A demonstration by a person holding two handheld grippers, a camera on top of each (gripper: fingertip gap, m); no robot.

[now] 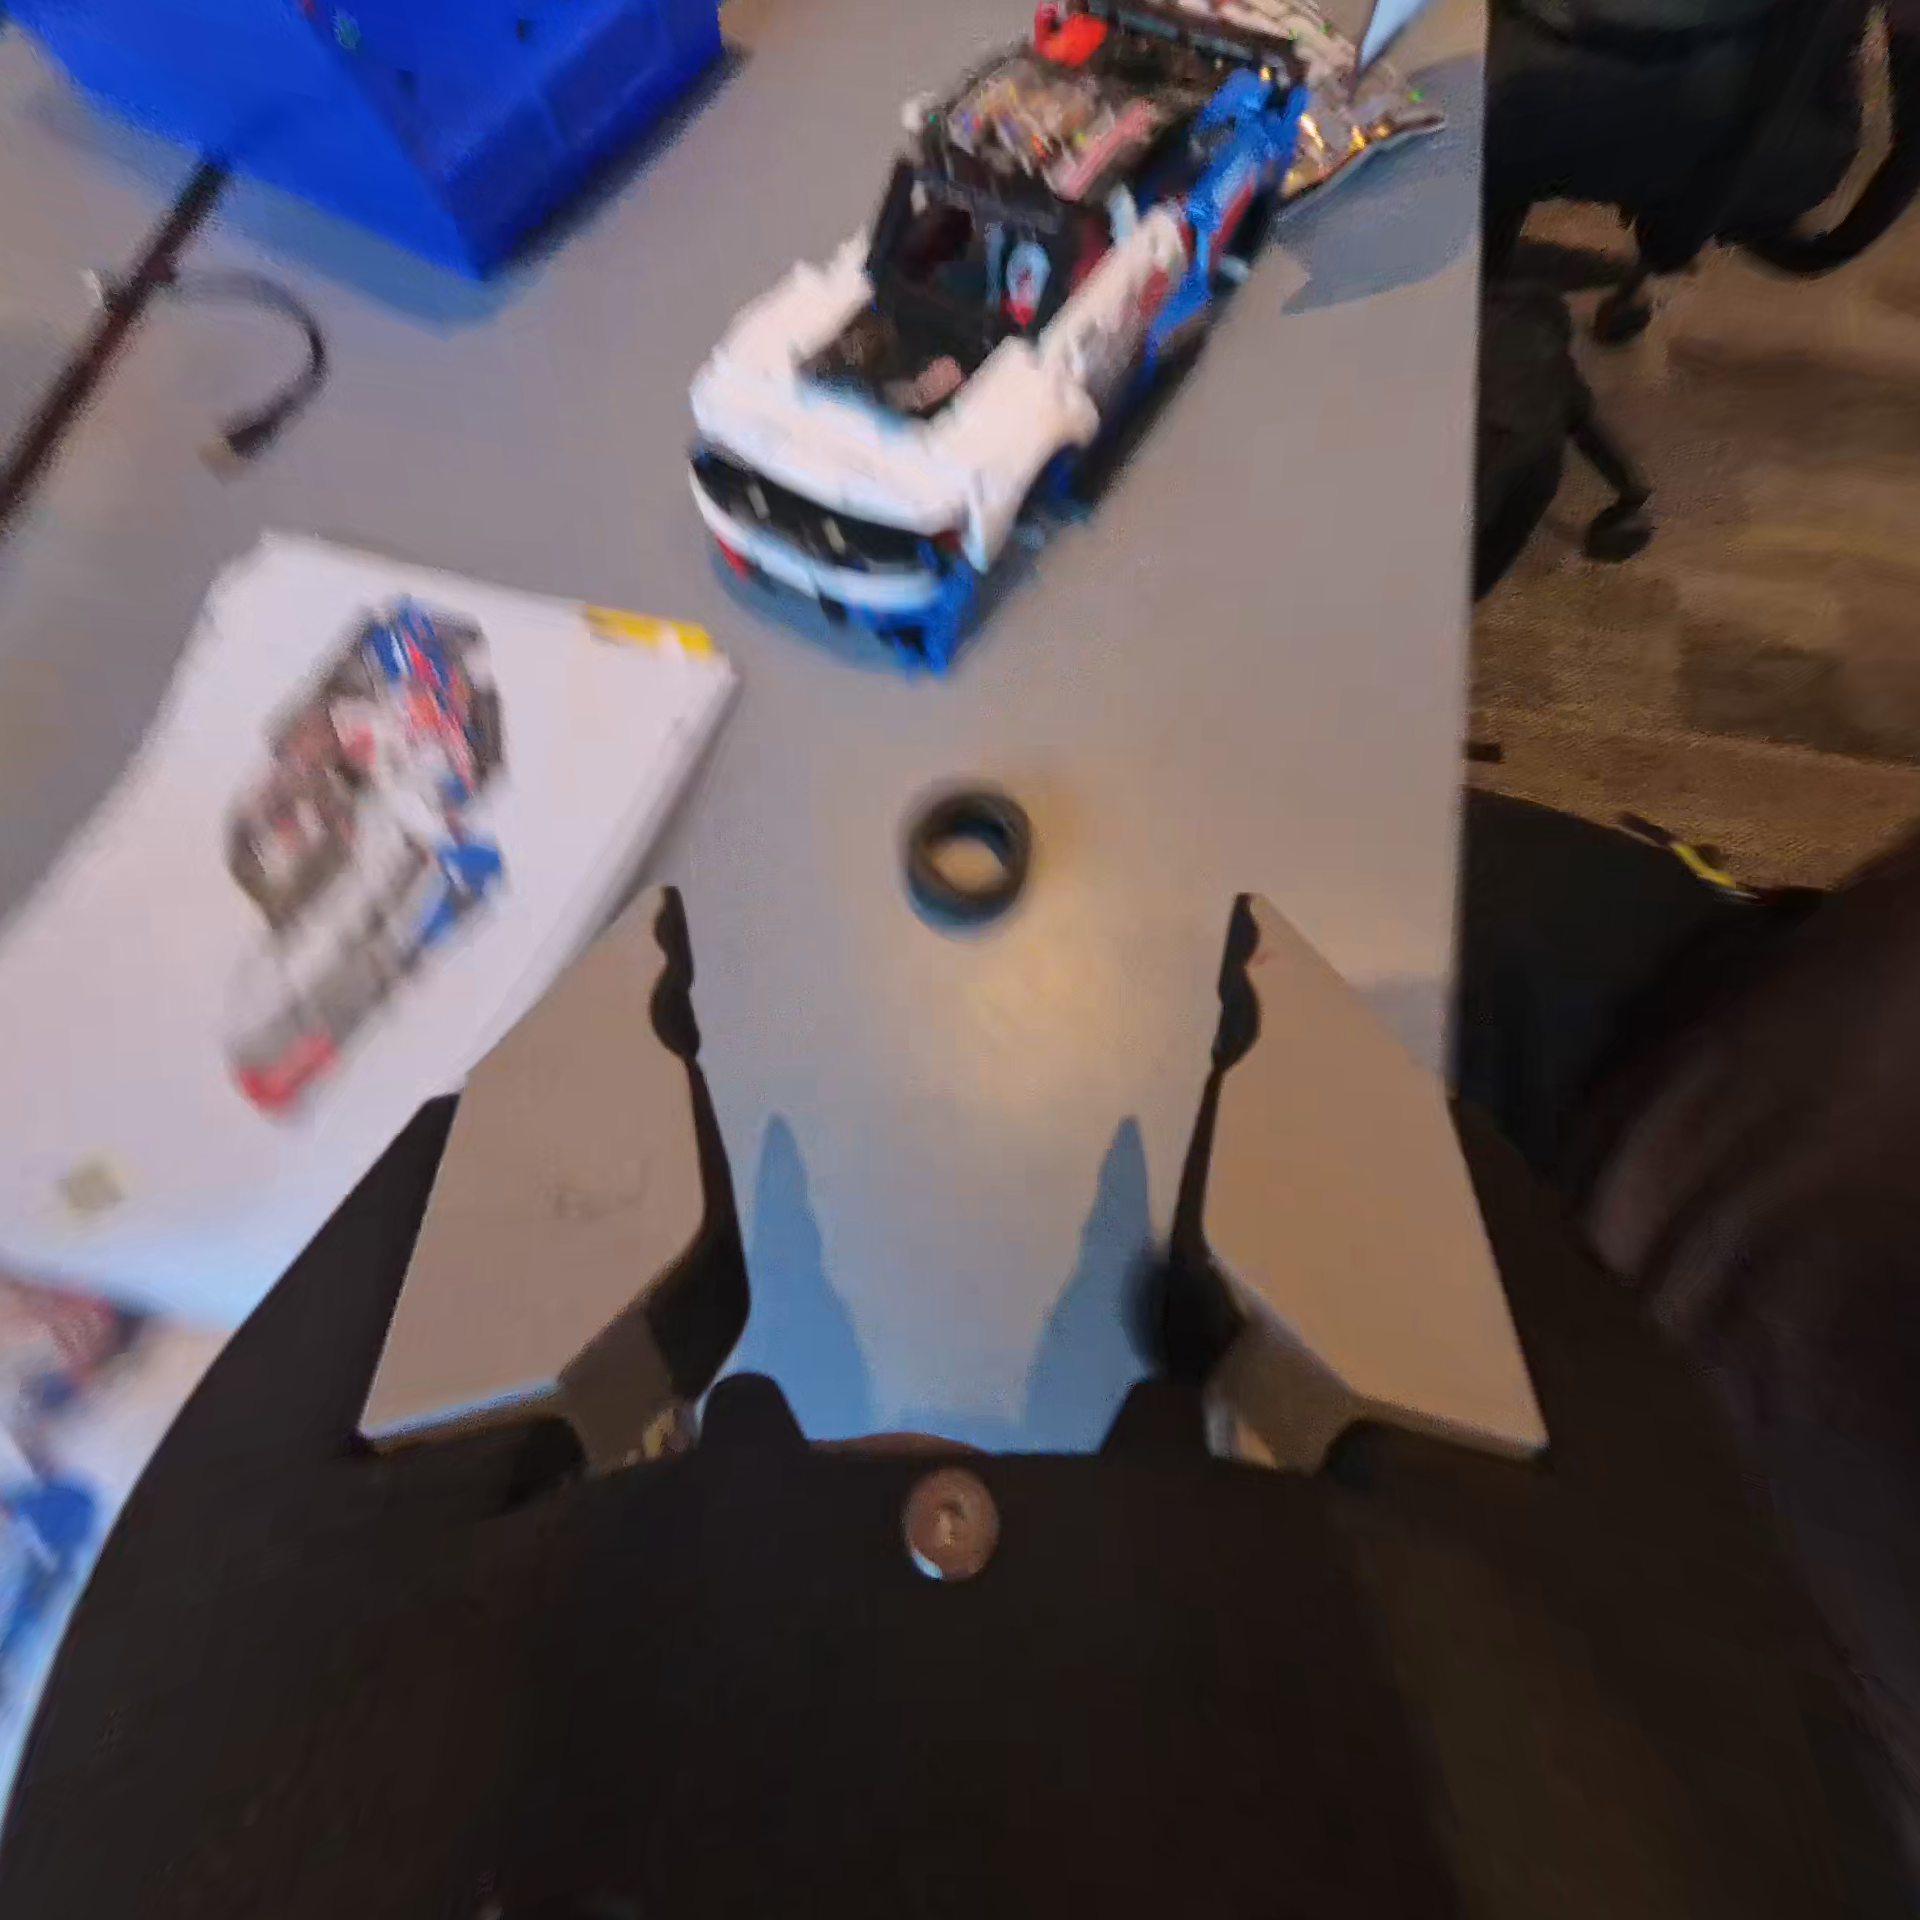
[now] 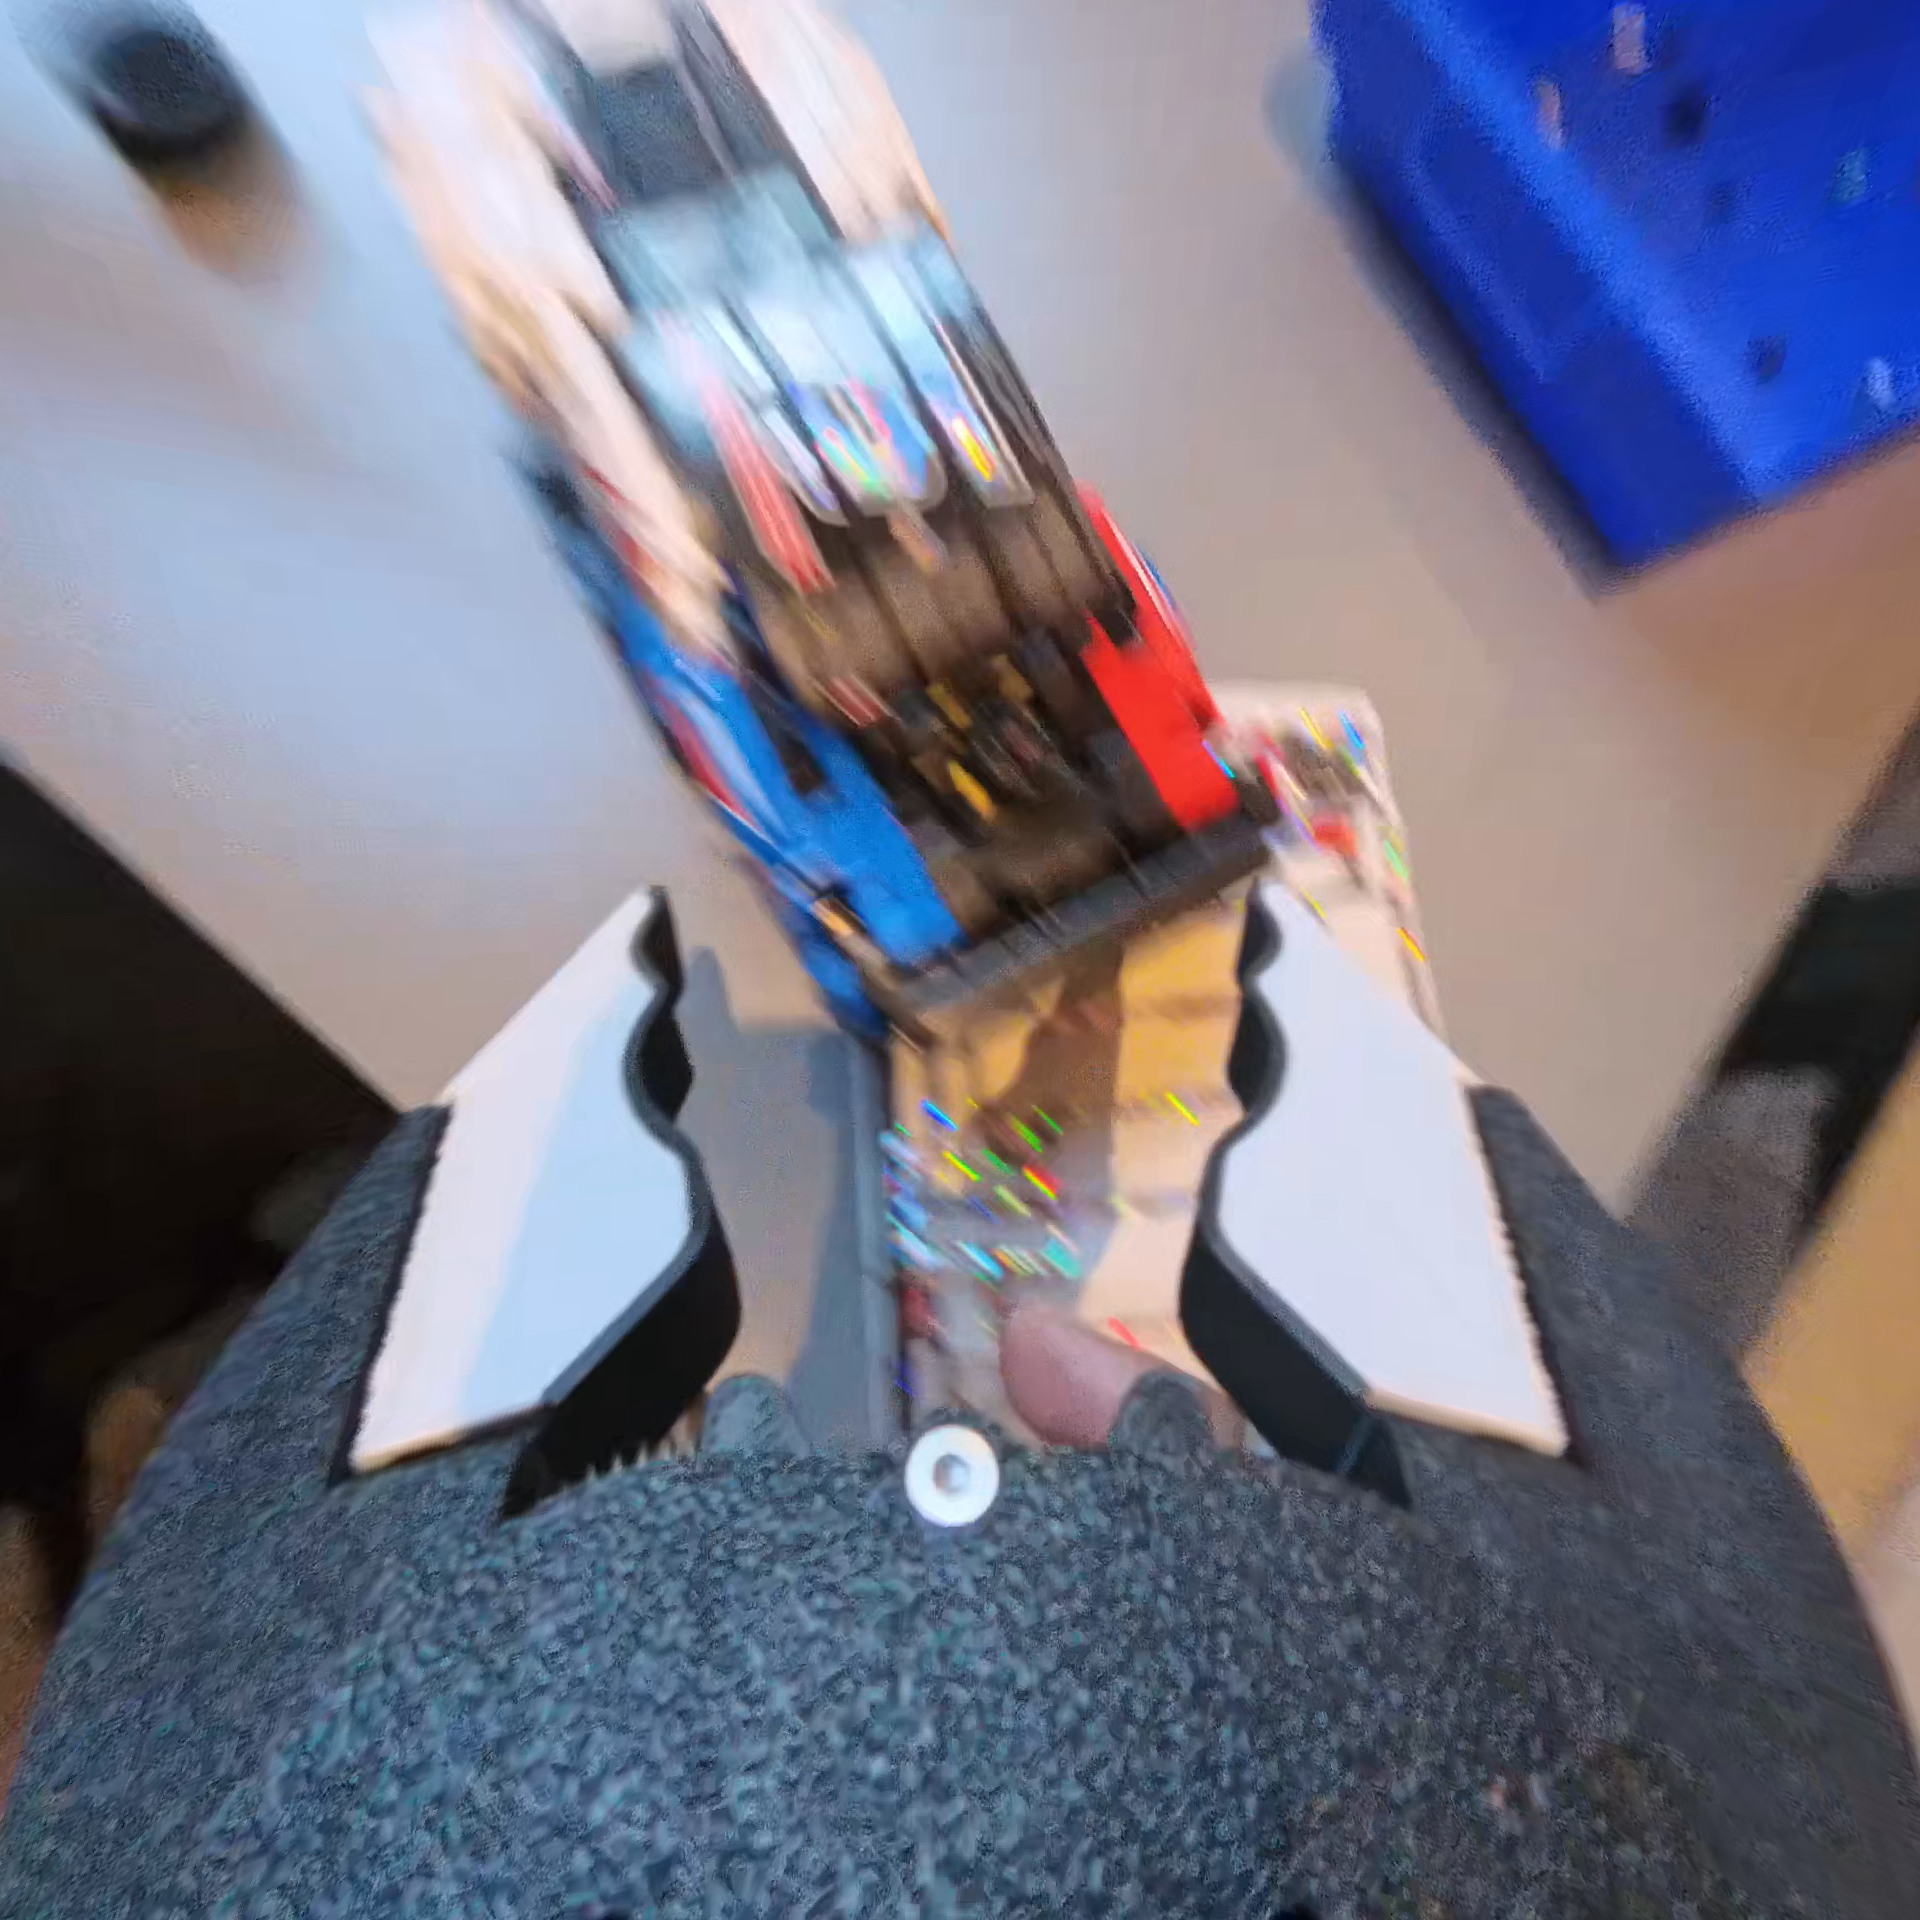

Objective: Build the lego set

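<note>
A white, blue and black lego car [image 1: 977,384] stands on the grey table [image 1: 582,416]. A loose black tyre [image 1: 968,854] lies on the table a little ahead of my left gripper [image 1: 956,914], which is open and empty. In the right wrist view, heavily blurred, the car's rear end [image 2: 883,623] with a blue side and a red part sits just ahead of my right gripper [image 2: 956,914], which is open and empty. A shiny foil sheet [image 2: 1049,1122] lies between its fingers. The tyre also shows in the right wrist view [image 2: 161,88] at the far upper left.
An instruction booklet [image 1: 343,831] lies at the left. A blue box [image 1: 416,114] stands at the back left, also in the right wrist view [image 2: 1642,260]. A black cable [image 1: 270,395] lies near it. The table's right edge [image 1: 1465,623] drops to carpet, with a chair base [image 1: 1579,416] beyond. Across from one pair of fingers to the other is roughly 40 centimeters.
</note>
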